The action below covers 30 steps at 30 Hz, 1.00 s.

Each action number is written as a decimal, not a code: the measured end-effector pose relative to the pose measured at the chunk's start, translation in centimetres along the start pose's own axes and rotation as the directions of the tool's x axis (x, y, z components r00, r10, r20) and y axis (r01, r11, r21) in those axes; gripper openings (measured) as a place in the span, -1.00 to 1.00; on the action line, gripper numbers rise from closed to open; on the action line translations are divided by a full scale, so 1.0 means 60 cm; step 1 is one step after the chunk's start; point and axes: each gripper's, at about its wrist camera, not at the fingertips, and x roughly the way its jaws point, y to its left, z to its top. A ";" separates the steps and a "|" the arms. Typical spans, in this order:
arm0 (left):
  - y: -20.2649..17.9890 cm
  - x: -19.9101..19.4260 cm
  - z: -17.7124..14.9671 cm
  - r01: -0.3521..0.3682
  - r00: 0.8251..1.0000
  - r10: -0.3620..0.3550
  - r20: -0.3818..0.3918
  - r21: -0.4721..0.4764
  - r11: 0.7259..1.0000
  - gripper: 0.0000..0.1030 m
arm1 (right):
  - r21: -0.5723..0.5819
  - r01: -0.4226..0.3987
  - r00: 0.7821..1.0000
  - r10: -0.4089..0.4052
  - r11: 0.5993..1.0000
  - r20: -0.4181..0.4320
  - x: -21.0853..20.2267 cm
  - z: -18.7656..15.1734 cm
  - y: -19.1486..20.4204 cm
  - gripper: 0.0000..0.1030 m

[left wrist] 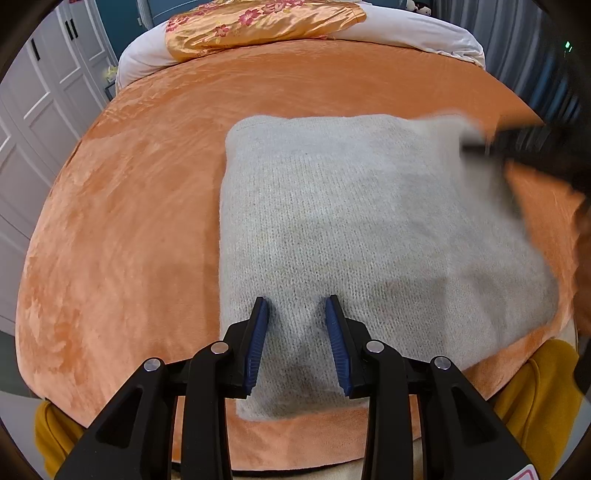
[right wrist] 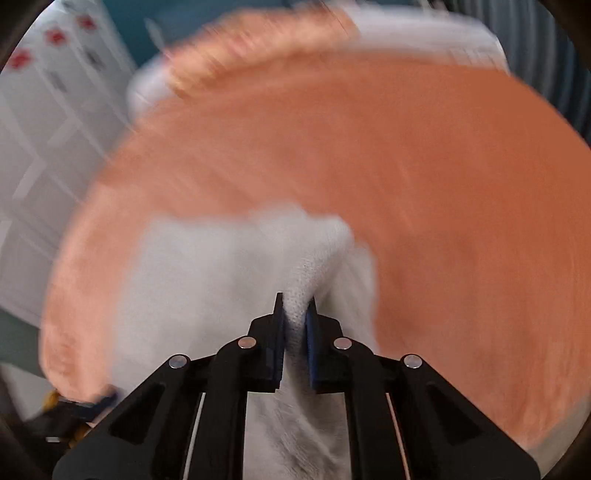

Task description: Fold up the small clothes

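Note:
A light grey knitted garment (left wrist: 354,229) lies folded into a rough rectangle on the orange blanket (left wrist: 129,229). My left gripper (left wrist: 297,306) is open and hovers over the garment's near edge, nothing between its blue pads. My right gripper (right wrist: 295,308) is shut on a bunched fold of the grey garment (right wrist: 306,273) and holds it lifted. The right wrist view is motion-blurred. In the left wrist view the right gripper (left wrist: 476,146) shows as a dark blur at the garment's far right corner.
The orange blanket covers a bed. A floral orange pillow (left wrist: 258,26) lies on a white sheet (left wrist: 413,31) at the far end. White wardrobe doors (left wrist: 33,110) stand to the left. Yellow cloth (left wrist: 535,398) hangs at the near bed edge.

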 end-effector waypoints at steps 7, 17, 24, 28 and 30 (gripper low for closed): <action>0.011 0.007 0.003 0.004 1.000 -0.004 -0.006 -0.031 1.000 -0.36 | 0.101 0.020 0.994 -0.010 0.995 -0.106 0.072 -0.008 -0.060 -0.83; 0.008 0.009 0.000 -0.010 1.000 0.010 0.002 -0.015 1.000 -0.35 | 0.157 -0.018 0.999 0.025 0.987 -0.040 -0.043 -0.094 -0.064 -0.39; 0.007 0.007 -0.006 -0.016 1.000 0.016 0.011 -0.014 1.000 -0.35 | 0.124 -0.009 0.990 0.026 0.992 -0.137 -0.057 -0.195 -0.035 -0.33; 0.008 0.006 -0.004 -0.013 1.000 0.013 0.006 -0.015 1.000 -0.35 | 0.143 -0.035 0.997 0.045 0.989 -0.069 -0.089 -0.186 -0.027 -0.86; 0.012 0.006 -0.003 -0.004 1.000 0.004 0.004 -0.021 1.000 -0.34 | 0.116 -0.043 0.999 0.042 0.992 0.010 -0.129 -0.169 -0.020 -0.87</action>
